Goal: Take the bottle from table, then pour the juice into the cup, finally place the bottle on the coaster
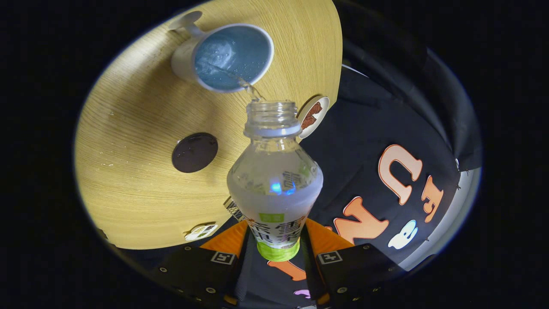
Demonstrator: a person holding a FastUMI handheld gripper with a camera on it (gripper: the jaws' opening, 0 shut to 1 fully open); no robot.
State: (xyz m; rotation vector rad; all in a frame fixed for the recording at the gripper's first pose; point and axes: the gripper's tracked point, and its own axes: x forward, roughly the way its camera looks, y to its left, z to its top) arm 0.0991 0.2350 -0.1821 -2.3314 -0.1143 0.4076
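Note:
My gripper (276,246) is shut on a clear plastic bottle (274,180) with a white and green label; both fingers press on its lower body. The bottle is uncapped and tilted forward, its open neck (272,116) pointing at a white cup (227,56) with a blue inside. A thin stream of clear liquid (248,88) runs from the neck over the cup's near rim, and liquid with bubbles lies in the cup. The cup stands on the round wooden table (141,128). A dark round coaster (194,152) lies on the table, nearer to me and left of the bottle.
A small round white sticker with a brown mark (313,116) sits at the table's edge just right of the bottle's neck. Another small white tag (200,231) lies at the table's near edge by the left finger. The booth's black cloth wall (386,128) hangs beyond the table.

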